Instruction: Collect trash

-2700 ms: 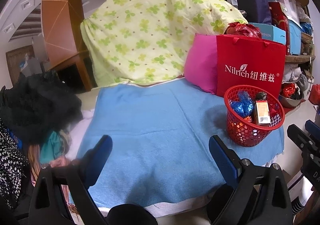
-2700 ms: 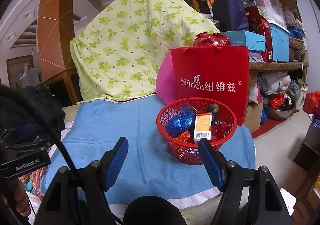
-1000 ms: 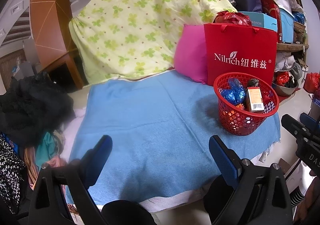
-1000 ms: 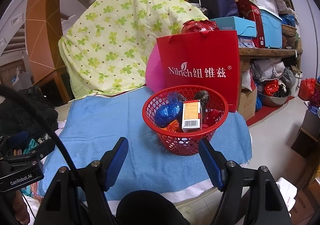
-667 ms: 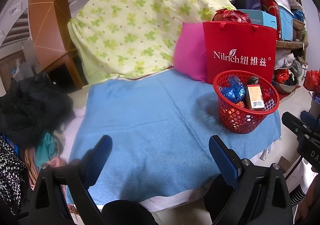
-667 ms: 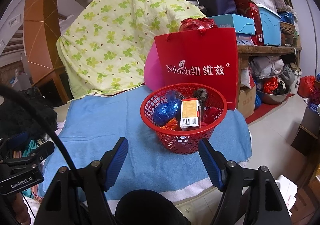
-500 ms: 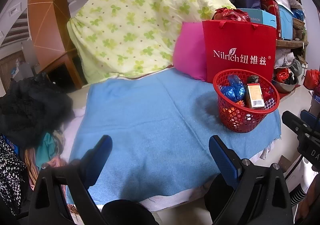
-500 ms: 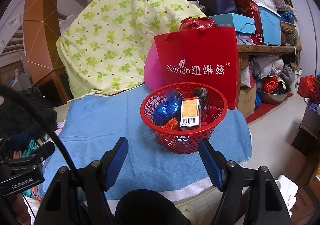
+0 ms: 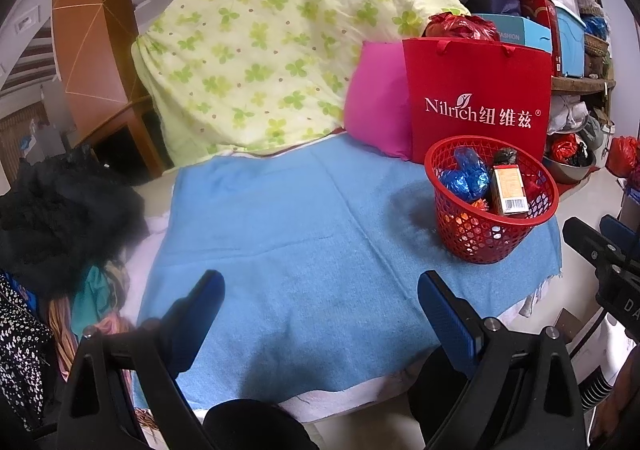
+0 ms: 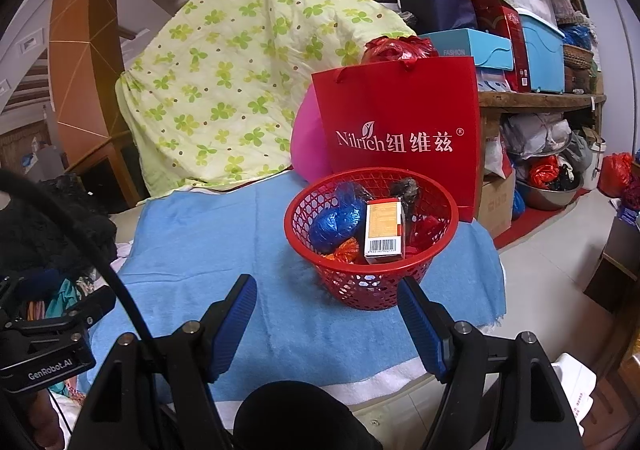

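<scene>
A red mesh basket stands on the right end of a blue towel. It holds a crumpled blue wrapper, an orange carton with a barcode, a dark wad and red and orange scraps. My left gripper is open and empty above the towel's near edge, left of the basket. My right gripper is open and empty just in front of the basket.
A red Nilrich paper bag and a pink cushion stand behind the basket. A green clover quilt rises at the back. Dark clothes pile at the left. Shelves with boxes and floor lie right.
Both views have drifted back slightly from the bed. The basket and its contents have not moved. Both grippers stay open and empty.
</scene>
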